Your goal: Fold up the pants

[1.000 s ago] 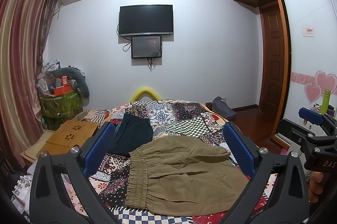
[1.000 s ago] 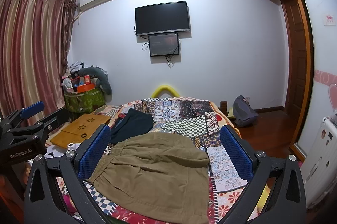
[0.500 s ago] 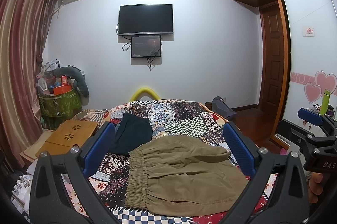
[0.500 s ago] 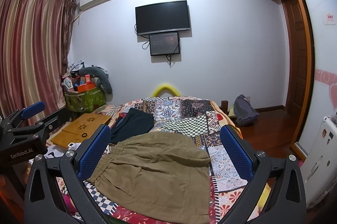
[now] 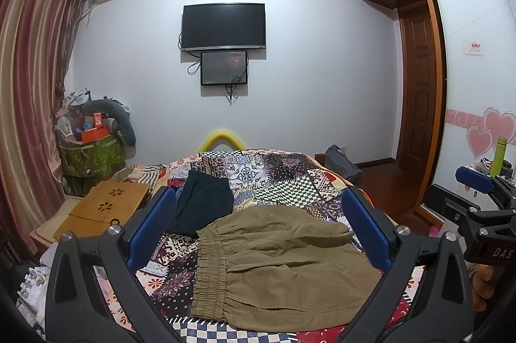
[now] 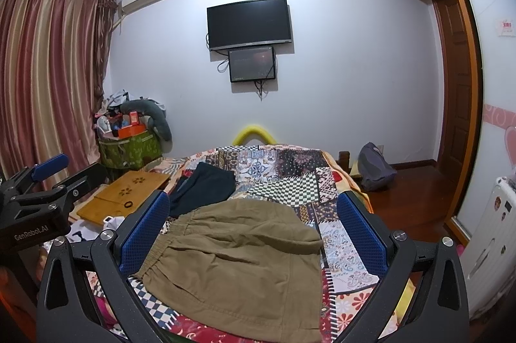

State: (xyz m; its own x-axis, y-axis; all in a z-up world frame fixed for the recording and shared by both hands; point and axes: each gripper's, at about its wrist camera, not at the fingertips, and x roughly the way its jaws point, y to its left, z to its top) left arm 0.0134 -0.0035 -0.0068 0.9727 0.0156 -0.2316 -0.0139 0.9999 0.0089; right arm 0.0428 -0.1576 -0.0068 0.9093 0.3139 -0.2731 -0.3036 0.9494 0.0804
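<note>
While apparently folded, khaki pants (image 5: 277, 265) between each wide-spread, empty hand-held gripper (image 5: 258, 230)

Pants (image 5: 277, 262): olive cloth, matt, soft creases, gathered elastic waistband. Quilt (image 5: 283, 178): printed patchwork cloth, matt. Dark garment (image 5: 200, 204): matt navy cloth. Left gripper (image 5: 259, 228) and right gripper (image 6: 253, 233): matt black plastic frames, shiny metal screws, blue finger pads with fine dimpled rubbery texture. Lap tray (image 5: 106, 207): smooth pale wood. Curtain (image 6: 48, 78): striped cloth, slight sheen. TV (image 5: 223, 25): glossy black screen.
</note>
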